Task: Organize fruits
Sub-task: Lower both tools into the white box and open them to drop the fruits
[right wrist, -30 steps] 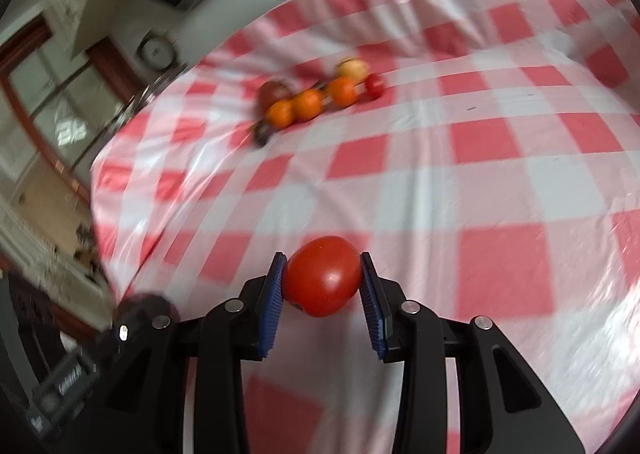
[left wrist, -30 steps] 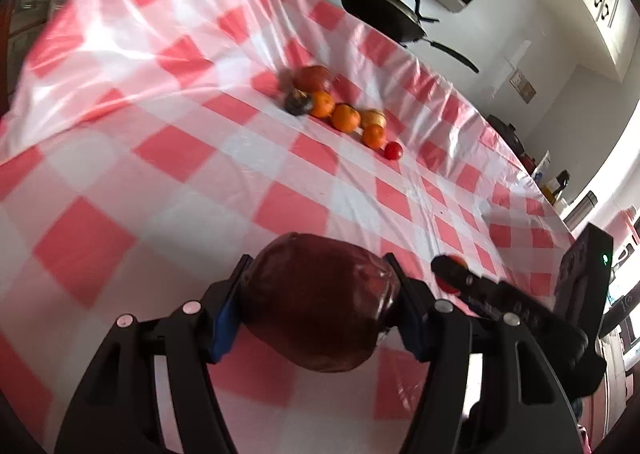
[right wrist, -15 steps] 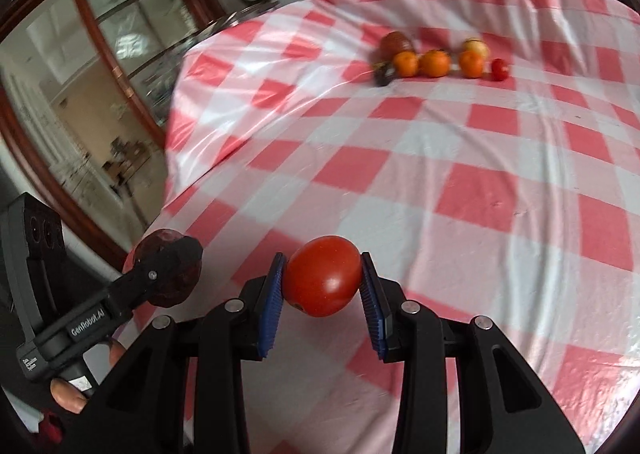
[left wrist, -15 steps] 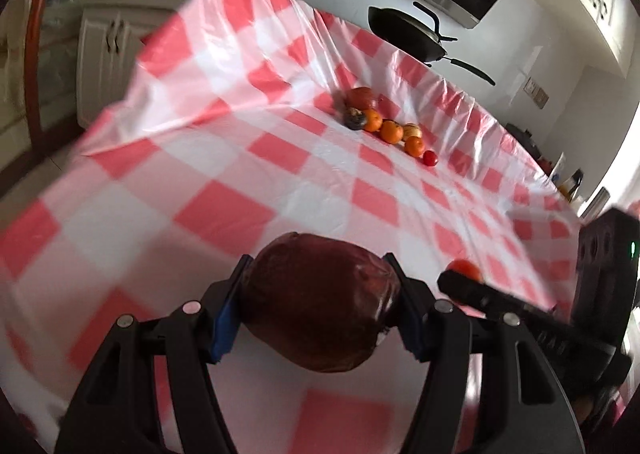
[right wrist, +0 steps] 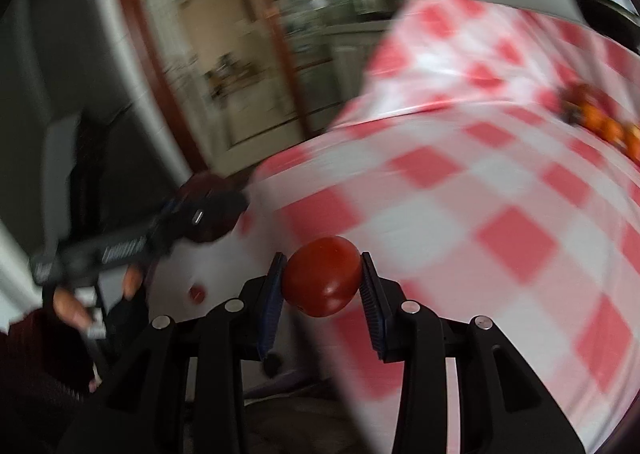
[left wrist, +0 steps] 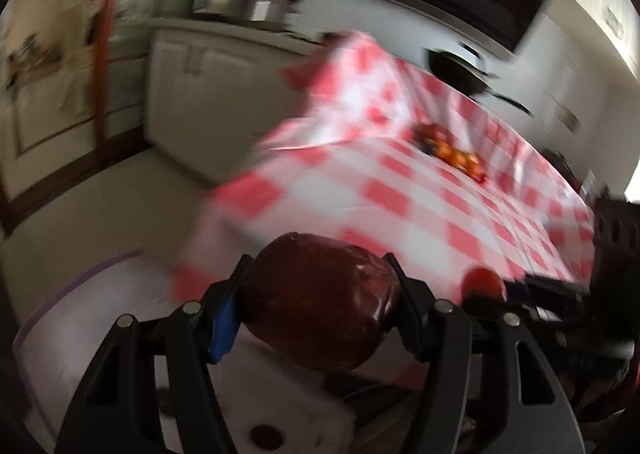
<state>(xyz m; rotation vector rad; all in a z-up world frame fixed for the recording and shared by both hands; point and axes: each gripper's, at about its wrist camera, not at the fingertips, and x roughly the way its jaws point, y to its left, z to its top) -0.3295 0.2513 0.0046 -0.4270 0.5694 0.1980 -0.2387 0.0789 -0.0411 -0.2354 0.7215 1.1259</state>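
Note:
My left gripper (left wrist: 320, 294) is shut on a large dark red fruit (left wrist: 320, 302) and holds it off the near left corner of the checked table (left wrist: 400, 190). My right gripper (right wrist: 322, 280) is shut on a red tomato (right wrist: 322, 276) over the table's near edge; it also shows in the left wrist view (left wrist: 482, 284). A row of small fruits (left wrist: 452, 150) lies far across the table, also seen at the right edge of the right wrist view (right wrist: 600, 122). Both views are blurred by motion.
A white container (left wrist: 100, 334) with a purple rim sits on the floor below the left gripper. A black pan (left wrist: 460, 70) stands beyond the table's far edge. White cabinets (left wrist: 208, 86) and a wooden door frame (left wrist: 104, 42) stand to the left.
Both grippers have pulled back and swung left, off the table's near corner, still holding their fruits. The floor and the white container have come into view.

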